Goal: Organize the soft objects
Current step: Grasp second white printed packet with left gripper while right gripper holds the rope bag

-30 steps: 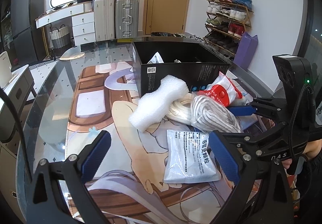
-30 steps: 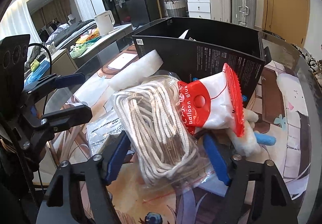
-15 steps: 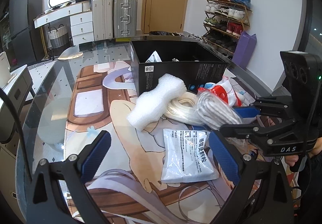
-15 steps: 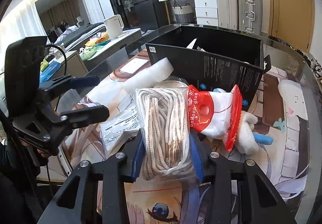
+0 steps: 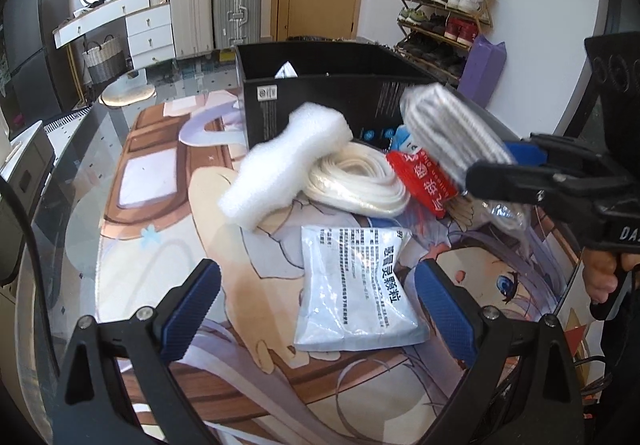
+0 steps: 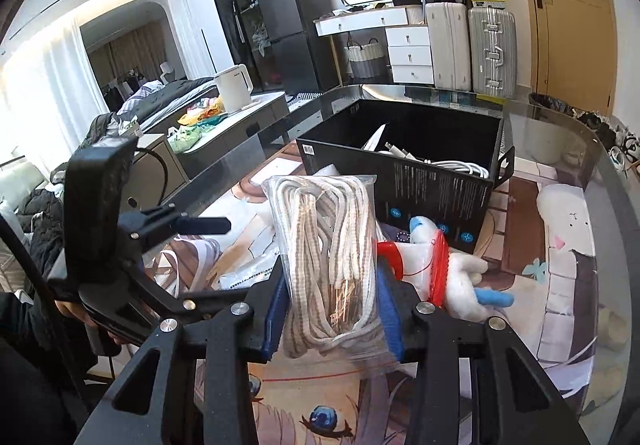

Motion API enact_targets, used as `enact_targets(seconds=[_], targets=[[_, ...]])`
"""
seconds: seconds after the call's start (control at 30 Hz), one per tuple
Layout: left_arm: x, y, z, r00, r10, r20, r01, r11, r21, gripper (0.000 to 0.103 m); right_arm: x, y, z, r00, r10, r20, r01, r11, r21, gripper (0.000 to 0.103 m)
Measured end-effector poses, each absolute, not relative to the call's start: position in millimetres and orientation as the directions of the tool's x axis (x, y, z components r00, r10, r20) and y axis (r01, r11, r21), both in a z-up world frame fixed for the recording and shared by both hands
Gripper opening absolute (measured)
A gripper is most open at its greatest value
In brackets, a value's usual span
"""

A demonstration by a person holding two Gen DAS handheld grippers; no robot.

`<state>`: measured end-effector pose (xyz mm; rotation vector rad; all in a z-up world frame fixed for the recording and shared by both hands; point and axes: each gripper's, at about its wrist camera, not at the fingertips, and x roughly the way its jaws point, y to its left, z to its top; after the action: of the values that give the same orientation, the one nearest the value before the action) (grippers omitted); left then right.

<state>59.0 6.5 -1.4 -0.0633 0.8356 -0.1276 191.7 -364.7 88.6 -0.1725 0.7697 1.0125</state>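
Blue fingers [image 6: 276, 309] hiding rope bag [image 6: 328, 245] sides

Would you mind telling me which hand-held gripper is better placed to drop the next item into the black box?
Right. The right hand-held gripper is already shut on the rope bag, lifted just in front of the black box. The left hand-held gripper is open and empty above the white pouch.
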Motion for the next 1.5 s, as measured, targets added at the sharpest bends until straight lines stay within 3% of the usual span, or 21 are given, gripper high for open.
enact_targets(seconds=[0.3,0.43,0.57,0.67,0.97,1.5], targets=[[59,-5,-11,0.636,-0.150,-0.757,0.118,0.988,-0.096,0.096,191,-366,94,0.306,0.713,-0.630,-0.815,0.538,0.214,0.041],[55,-9,-9,0.646,-0.162,-0.746,0.138,0.986,-0.094,0.079,191,-365,94,0.304,0.715,-0.630,-0.816,0.537,0.216,0.041],[51,-10,-6,0.653,-0.179,-0.735,0.163,0.982,-0.094,0.053,192,-365,94,0.305,0.716,-0.627,-0.815,0.537,0.217,0.041],[49,-10,-4,0.650,-0.200,-0.733,0.183,0.978,-0.105,0.045,191,-366,95,0.306,0.719,-0.623,-0.815,0.537,0.219,0.041],[48,-10,0,0.651,-0.218,-0.727,0.196,0.974,-0.116,0.039,191,-366,96,0.311,0.721,-0.620,-0.814,0.539,0.218,0.041],[40,-8,24,0.715,-0.224,-0.663,0.189,0.974,-0.125,0.038,191,-372,104,0.336,0.750,-0.569,-0.815,0.535,0.223,0.041]])
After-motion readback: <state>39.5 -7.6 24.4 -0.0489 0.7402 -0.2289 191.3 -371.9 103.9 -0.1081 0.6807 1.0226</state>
